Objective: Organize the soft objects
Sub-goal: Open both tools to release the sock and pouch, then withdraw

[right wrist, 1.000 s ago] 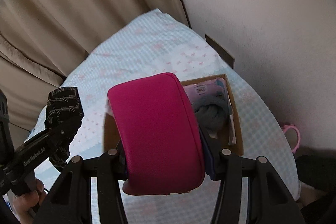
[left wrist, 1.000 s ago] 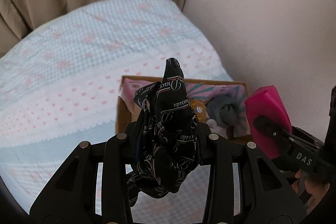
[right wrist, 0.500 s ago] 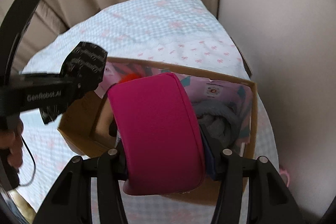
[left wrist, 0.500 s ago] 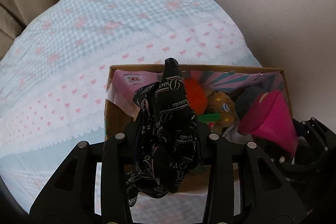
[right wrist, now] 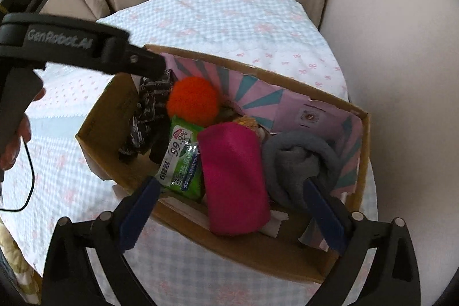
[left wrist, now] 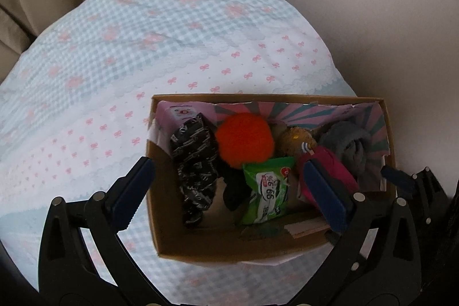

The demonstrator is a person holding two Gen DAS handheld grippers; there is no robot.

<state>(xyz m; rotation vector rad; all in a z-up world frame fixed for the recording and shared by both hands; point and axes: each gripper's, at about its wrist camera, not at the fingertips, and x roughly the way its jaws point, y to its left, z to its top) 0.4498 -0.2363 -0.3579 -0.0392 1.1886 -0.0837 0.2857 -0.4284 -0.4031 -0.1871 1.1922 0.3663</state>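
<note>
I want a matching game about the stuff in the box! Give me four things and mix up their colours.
Things:
1. fluffy ball
2. packet of wipes
3. pouch
4. rolled socks

Colours:
A. grey
B. pink
C. orange
D. green

All four lie inside the cardboard box.

Pairs: 1-C, 2-D, 3-B, 4-A
</note>
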